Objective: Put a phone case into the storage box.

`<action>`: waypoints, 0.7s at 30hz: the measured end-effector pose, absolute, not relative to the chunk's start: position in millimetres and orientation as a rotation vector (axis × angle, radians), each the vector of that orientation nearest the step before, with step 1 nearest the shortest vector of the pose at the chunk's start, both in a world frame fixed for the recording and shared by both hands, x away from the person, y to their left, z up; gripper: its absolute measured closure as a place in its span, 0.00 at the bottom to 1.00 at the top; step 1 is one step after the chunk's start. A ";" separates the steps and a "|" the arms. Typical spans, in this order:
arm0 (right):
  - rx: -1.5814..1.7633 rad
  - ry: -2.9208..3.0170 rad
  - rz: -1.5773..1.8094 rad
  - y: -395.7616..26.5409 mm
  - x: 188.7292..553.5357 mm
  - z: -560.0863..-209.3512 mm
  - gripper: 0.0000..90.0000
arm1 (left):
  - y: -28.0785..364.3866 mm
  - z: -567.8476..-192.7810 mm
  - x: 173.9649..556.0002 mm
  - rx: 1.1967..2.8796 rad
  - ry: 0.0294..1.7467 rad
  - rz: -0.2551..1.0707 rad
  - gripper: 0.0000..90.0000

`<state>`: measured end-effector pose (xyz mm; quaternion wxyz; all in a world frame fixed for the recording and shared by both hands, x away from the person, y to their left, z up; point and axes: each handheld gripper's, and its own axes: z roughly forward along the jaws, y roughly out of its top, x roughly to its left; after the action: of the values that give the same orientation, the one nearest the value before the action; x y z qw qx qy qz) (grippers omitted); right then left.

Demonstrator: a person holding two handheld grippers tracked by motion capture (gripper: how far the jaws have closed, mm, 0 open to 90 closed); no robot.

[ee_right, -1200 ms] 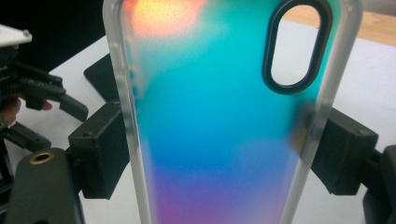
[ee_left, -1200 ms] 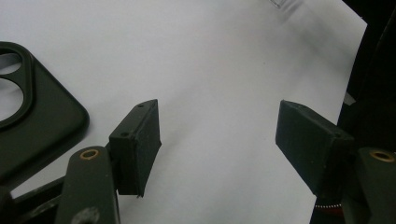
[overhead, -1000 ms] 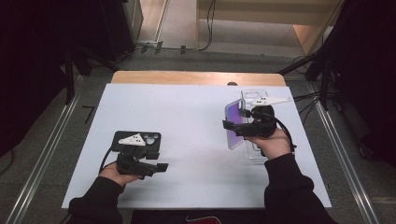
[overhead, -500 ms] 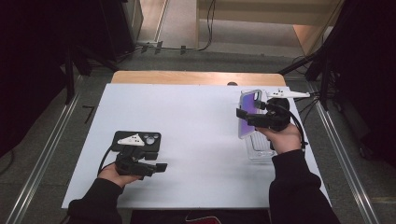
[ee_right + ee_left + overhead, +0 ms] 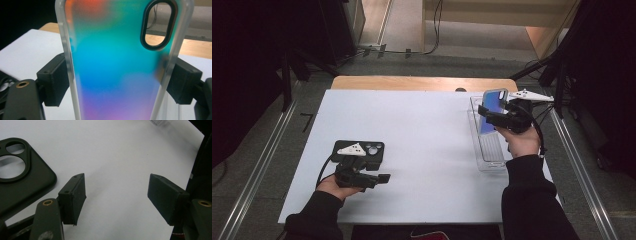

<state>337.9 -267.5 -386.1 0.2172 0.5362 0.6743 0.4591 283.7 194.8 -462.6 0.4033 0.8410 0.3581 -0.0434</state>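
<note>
Left gripper (image 5: 379,178): near the worktop's front-left corner, resting low, jaws standing apart with nothing between them; the pads (image 5: 73,197) frame bare white surface.
Dark phone case (image 5: 359,150): lying flat on the worktop just behind the left gripper, camera cut-outs up, not touched by either pad.
Right gripper (image 5: 484,111): raised over the right edge of the worktop, towards the far-right corner, jaws closed across the width of the iridescent phone case (image 5: 117,65), one pad on each long side.
Iridescent phone case, place: held upright above the far end of the clear tray (image 5: 488,159), clear of the tray floor as far as I can judge.
Clear tray: along the right edge, long side running front to back; whether anything else lies in it I cannot tell.
Worktop (image 5: 427,130): white sheet, wooden strip showing at the far edge.
Risk one: the grip is on thin flexible side walls only; a squeeze could bow the case and let it spring out.
Risk two: a tilt while lowering could catch a corner on the tray rim.
Risk three: the idle left gripper sits close enough to nudge the dark case.
Count: two grippers, two phone cases, one tray.
</note>
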 end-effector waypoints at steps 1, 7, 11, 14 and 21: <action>1.491 1.864 1.266 -268.5 340.9 -386.6 0.17 | 194.9 -462.6 283.7 2.123 0.908 -0.110 0.34; 1.526 1.839 1.256 -273.1 361.8 -386.8 0.17 | 196.2 -462.2 284.3 2.117 0.916 -0.112 0.34; 1.546 1.828 1.244 -274.7 374.9 -384.3 0.17 | 196.0 -462.3 284.4 2.117 0.913 -0.113 0.34; 1.543 1.814 1.228 -275.3 381.7 -382.0 0.17 | 196.1 -462.8 284.7 2.115 0.914 -0.114 0.34; 1.571 1.794 1.179 -278.4 404.1 -385.5 0.17 | 196.0 -463.6 285.6 2.115 0.918 -0.116 0.34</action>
<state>404.1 -278.4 -385.5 0.2386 0.5735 0.6550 0.4303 285.6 196.0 -463.6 0.4046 0.8378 0.3636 -0.0459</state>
